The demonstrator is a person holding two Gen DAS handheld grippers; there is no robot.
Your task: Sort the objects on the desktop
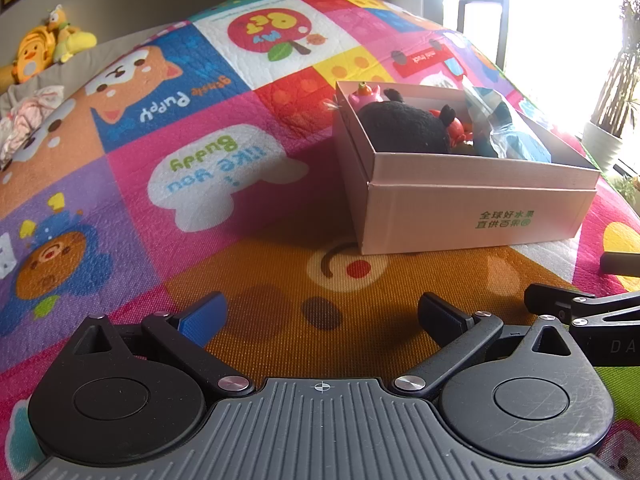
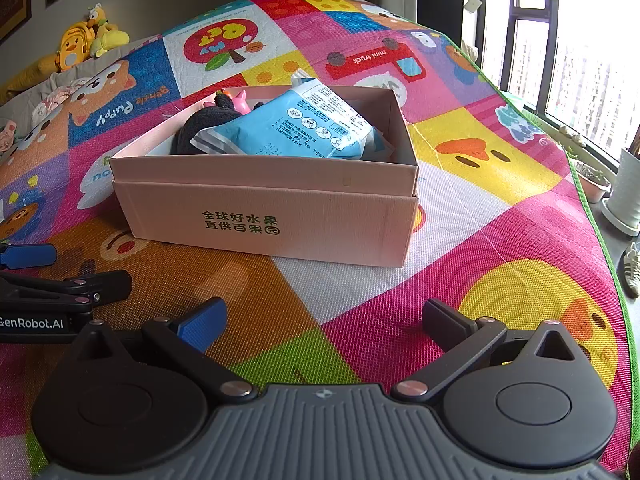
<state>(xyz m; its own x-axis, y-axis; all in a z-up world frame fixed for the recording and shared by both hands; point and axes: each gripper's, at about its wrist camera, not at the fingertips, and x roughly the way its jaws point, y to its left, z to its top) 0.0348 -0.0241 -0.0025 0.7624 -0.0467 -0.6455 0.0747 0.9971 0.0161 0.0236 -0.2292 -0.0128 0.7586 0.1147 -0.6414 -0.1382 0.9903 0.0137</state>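
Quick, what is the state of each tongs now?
Left tongs: open, holding nothing.
Right tongs: open, holding nothing.

The pink box reads "全球好水果 直供百果园", the left tool "GenRobot.AI", the mat "mini truck".

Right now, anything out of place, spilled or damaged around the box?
Nothing spilled or damaged. One small oddity: the blue wipes pack lies tilted in the pink cardboard box, propped on the black plush toy with its far end above the rim. The play mat around the box holds no loose items. Both grippers, left and right, have open, empty jaws.
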